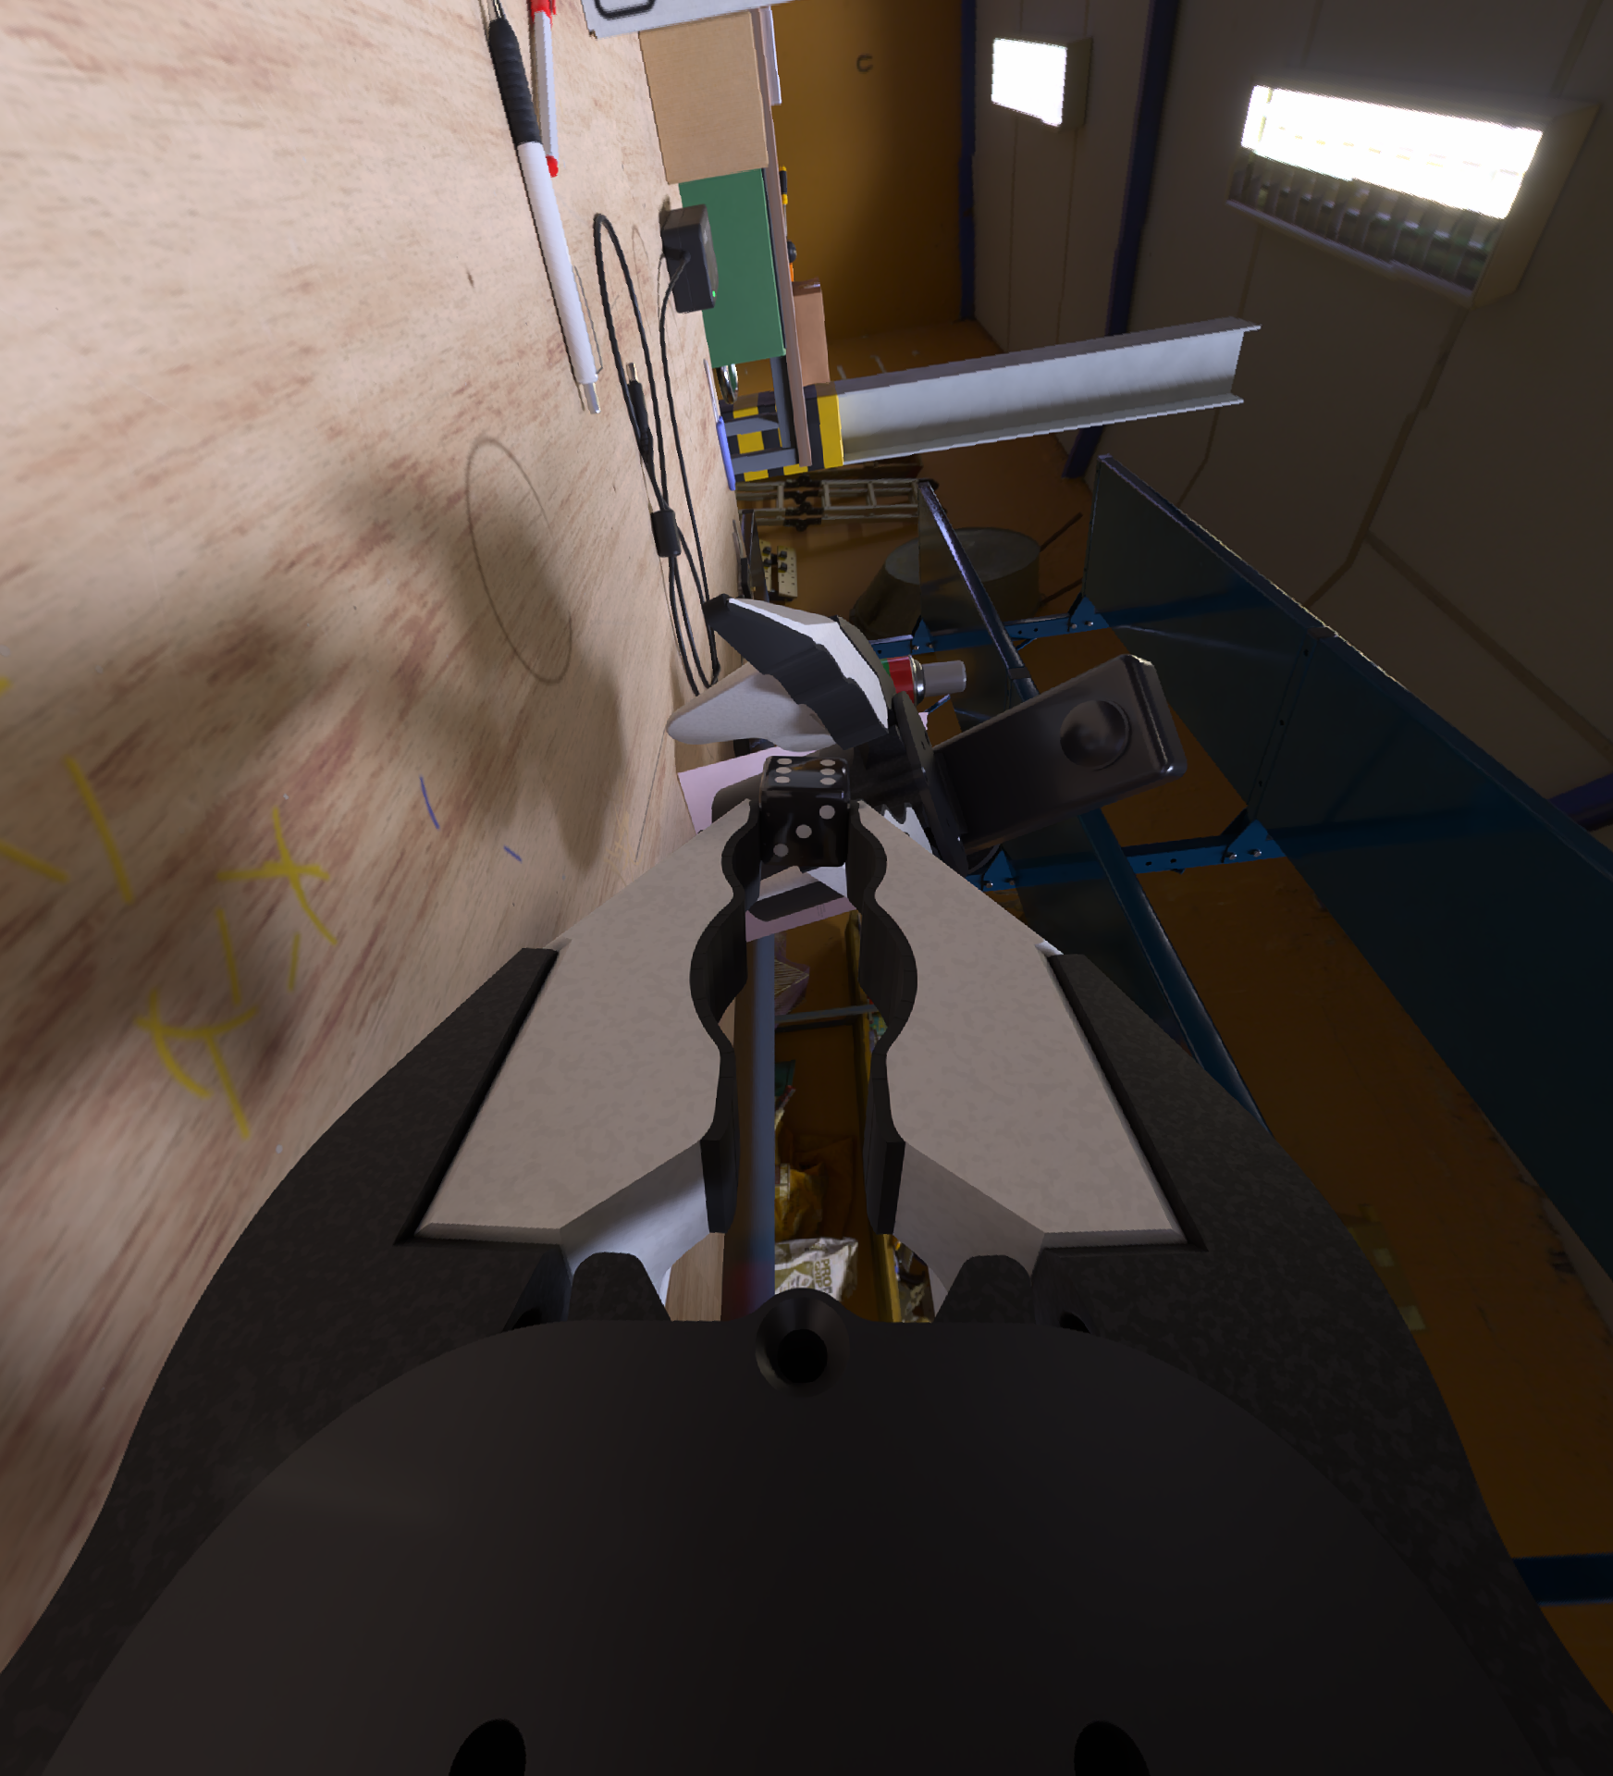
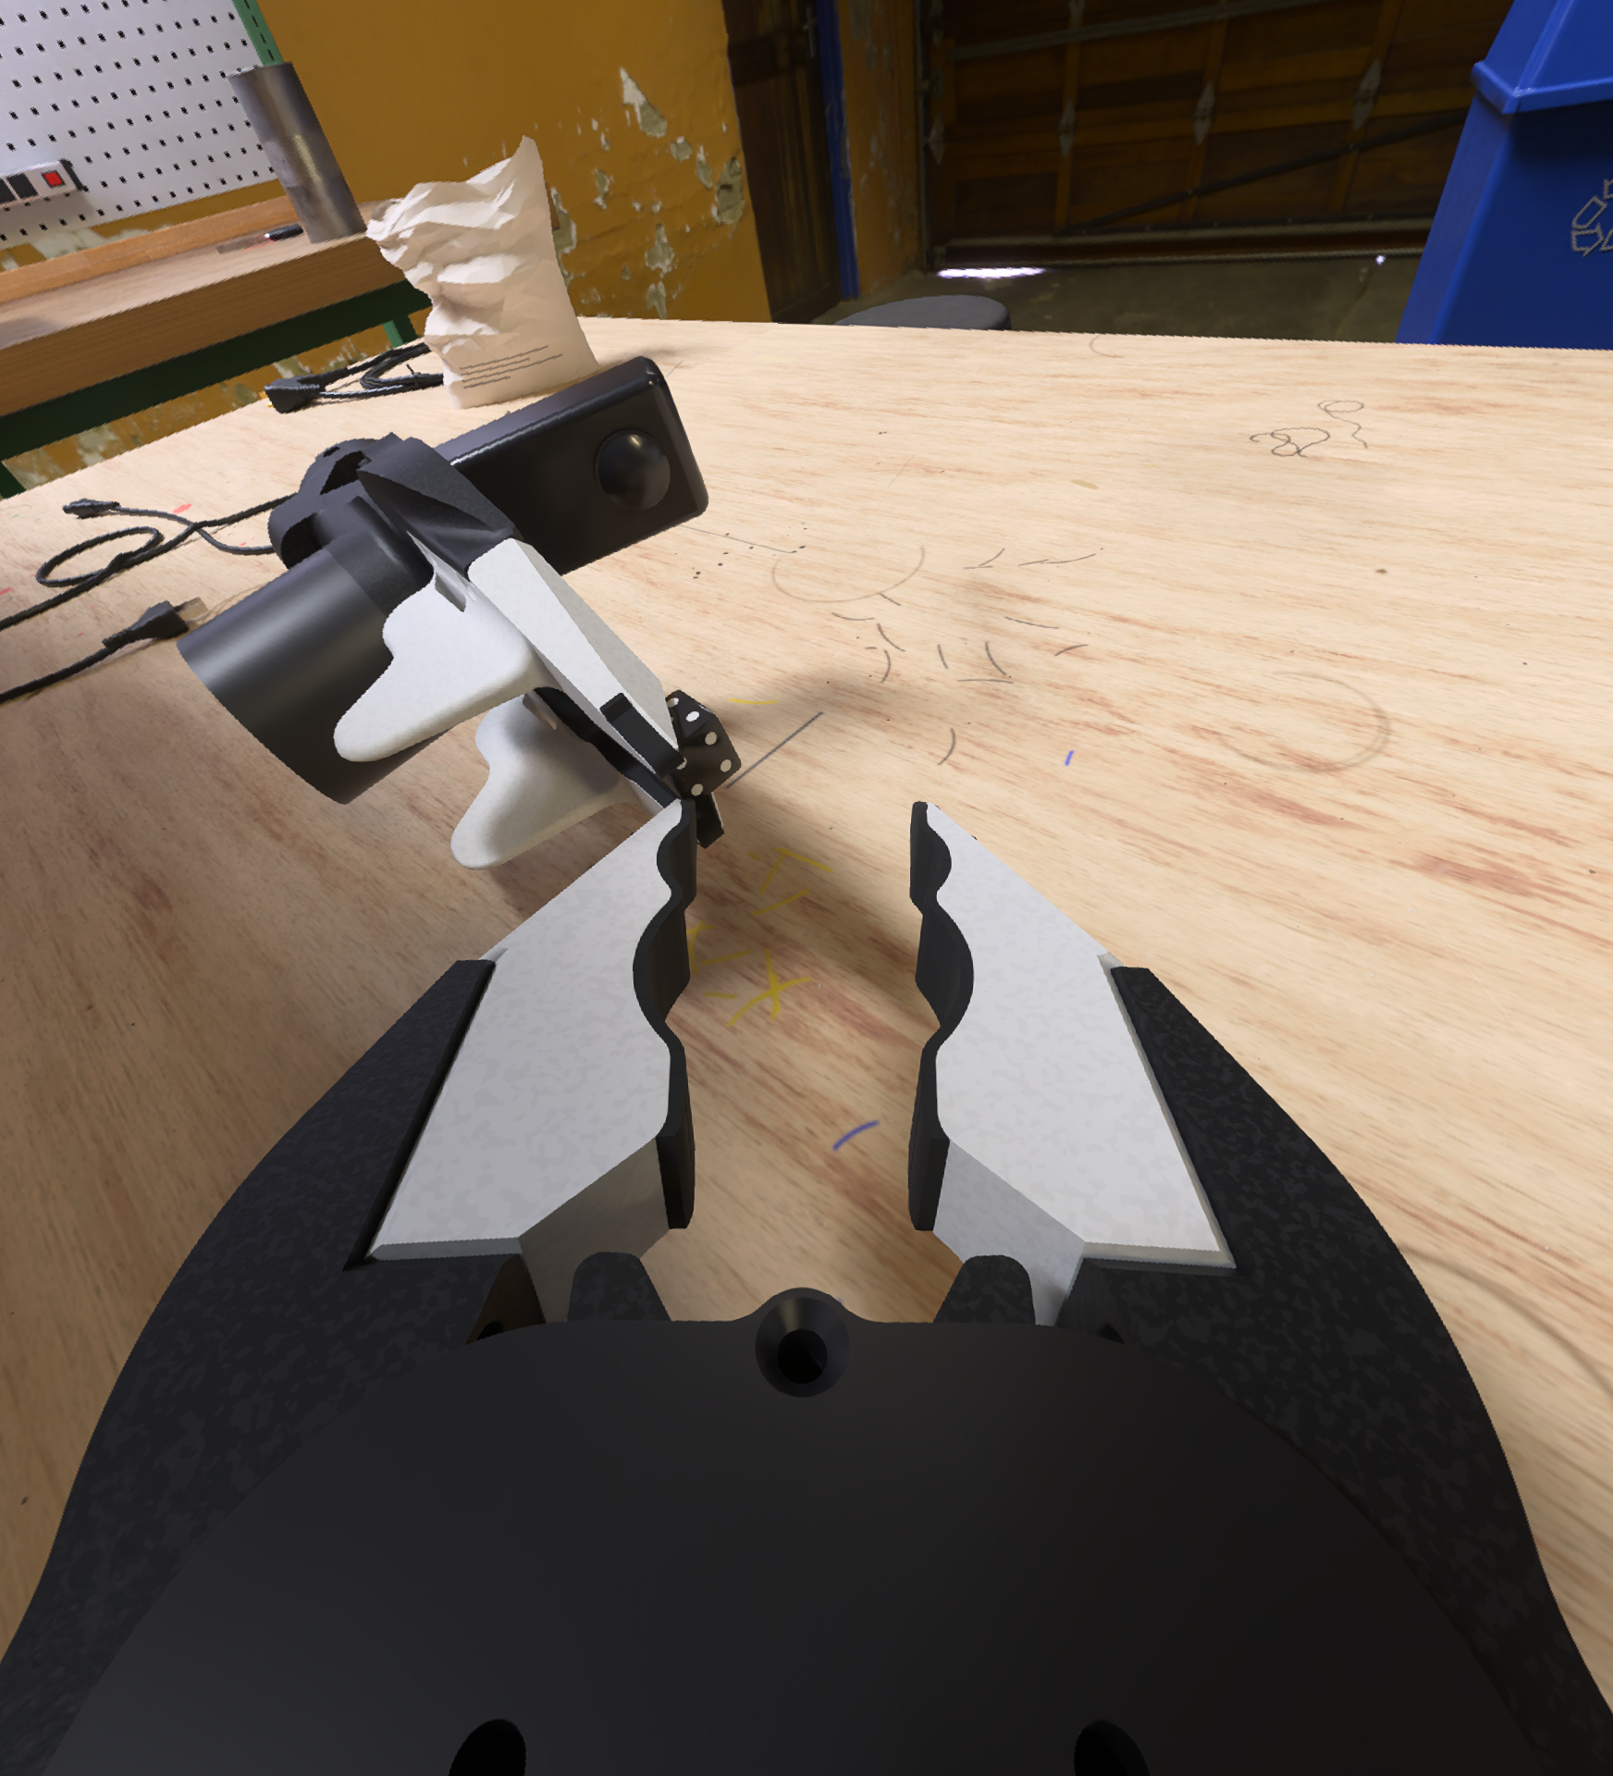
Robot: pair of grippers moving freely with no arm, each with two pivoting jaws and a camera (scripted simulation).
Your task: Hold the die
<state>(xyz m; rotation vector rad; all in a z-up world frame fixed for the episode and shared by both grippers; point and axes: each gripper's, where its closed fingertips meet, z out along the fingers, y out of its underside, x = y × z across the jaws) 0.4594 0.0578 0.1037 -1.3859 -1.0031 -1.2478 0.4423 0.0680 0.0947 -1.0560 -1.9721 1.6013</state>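
A black die with white pips (image 1: 803, 812) is clamped between the fingertips of my left gripper (image 1: 803, 836), which is shut on it and rolled sideways just above the plywood table (image 1: 207, 481). In the right wrist view the die (image 2: 708, 745) shows at the left gripper's tips (image 2: 687, 769), just beyond my right gripper's left fingertip (image 2: 678, 846). My right gripper (image 2: 803, 826) is open and empty, low over the table (image 2: 1216, 865), with the die a little left of its gap. It also shows in the left wrist view (image 1: 783, 673), right behind the die.
Two pens (image 1: 543, 211), a black cable (image 1: 658, 461) with a charger (image 1: 692, 255), a green box (image 1: 745, 269) and a cardboard box (image 1: 707, 96) lie at the table's far side. A crumpled paper bag (image 2: 486, 279) and cables (image 2: 111, 567) are at the left; a blue bin (image 2: 1571, 183) stands beyond the table.
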